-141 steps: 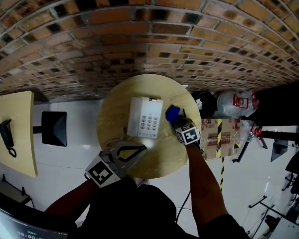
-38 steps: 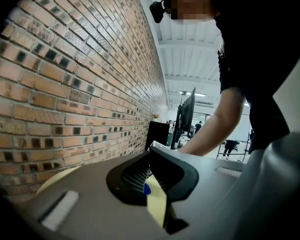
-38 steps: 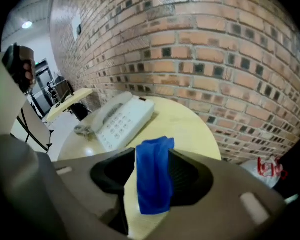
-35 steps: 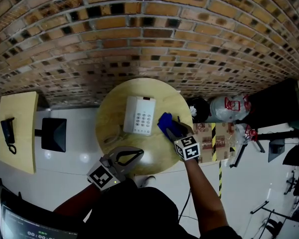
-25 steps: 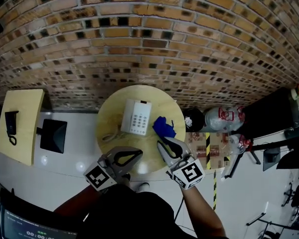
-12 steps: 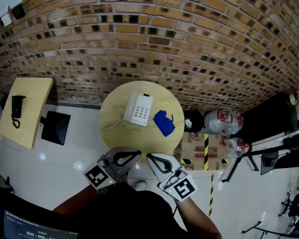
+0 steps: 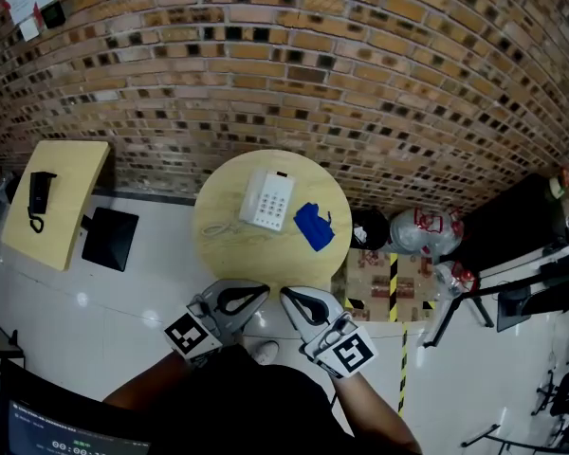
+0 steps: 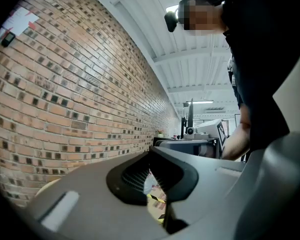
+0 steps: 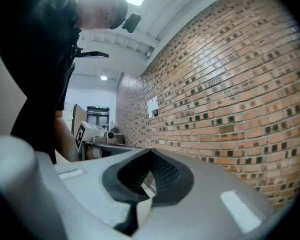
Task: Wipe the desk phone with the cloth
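A white desk phone (image 7: 267, 199) lies on the round wooden table (image 7: 228, 245), its cord trailing to the left. A blue cloth (image 7: 313, 226) lies loose on the table just right of the phone. Both grippers are held back near my body, off the table's near edge. My left gripper (image 7: 262, 293) is shut with nothing in it; its tips meet in the left gripper view (image 8: 152, 153). My right gripper (image 7: 286, 297) is shut and empty too, tips touching in the right gripper view (image 9: 150, 151). The two gripper tips nearly face each other.
A brick wall (image 7: 294, 74) rises behind the table. A second wooden table (image 7: 52, 202) with a black handset stands at left, a black stool (image 7: 110, 239) beside it. Bags, a box and hazard tape (image 7: 394, 275) sit at right on the white floor.
My right gripper let go of the blue cloth, pulled back from the table toward my body and closed. The cloth stays beside the phone. The left gripper kept its place.
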Demonstrator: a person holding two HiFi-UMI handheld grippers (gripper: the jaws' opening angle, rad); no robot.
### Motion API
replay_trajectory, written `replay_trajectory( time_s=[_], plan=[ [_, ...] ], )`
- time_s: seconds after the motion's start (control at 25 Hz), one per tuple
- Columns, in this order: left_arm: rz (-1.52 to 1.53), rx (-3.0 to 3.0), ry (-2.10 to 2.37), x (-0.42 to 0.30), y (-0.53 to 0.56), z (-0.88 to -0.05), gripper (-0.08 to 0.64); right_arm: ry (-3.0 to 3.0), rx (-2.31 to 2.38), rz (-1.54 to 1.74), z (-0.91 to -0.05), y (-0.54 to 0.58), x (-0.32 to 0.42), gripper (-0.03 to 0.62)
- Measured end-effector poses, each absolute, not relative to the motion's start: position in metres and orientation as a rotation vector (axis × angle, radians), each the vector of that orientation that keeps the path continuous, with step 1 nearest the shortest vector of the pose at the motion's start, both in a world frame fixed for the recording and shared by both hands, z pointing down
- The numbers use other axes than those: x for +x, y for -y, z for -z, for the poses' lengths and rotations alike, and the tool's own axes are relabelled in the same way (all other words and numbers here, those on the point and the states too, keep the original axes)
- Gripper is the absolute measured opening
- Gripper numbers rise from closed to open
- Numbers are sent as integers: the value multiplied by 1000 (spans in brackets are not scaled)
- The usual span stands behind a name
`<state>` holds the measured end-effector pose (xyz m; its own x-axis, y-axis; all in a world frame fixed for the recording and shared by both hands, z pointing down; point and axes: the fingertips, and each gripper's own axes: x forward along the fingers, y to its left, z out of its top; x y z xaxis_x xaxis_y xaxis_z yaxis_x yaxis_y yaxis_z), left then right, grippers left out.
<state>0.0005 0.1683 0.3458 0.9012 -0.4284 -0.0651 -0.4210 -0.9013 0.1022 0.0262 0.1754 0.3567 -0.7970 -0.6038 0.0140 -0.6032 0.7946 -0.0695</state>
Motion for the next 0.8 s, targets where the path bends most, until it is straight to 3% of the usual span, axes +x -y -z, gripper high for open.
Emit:
replay_trajectory(
  time_s=[0.8],
  plan=[
    [65,2954,662,2,-185,-350,-11,-2982,-973,20,-346,-187,22,0]
  ],
)
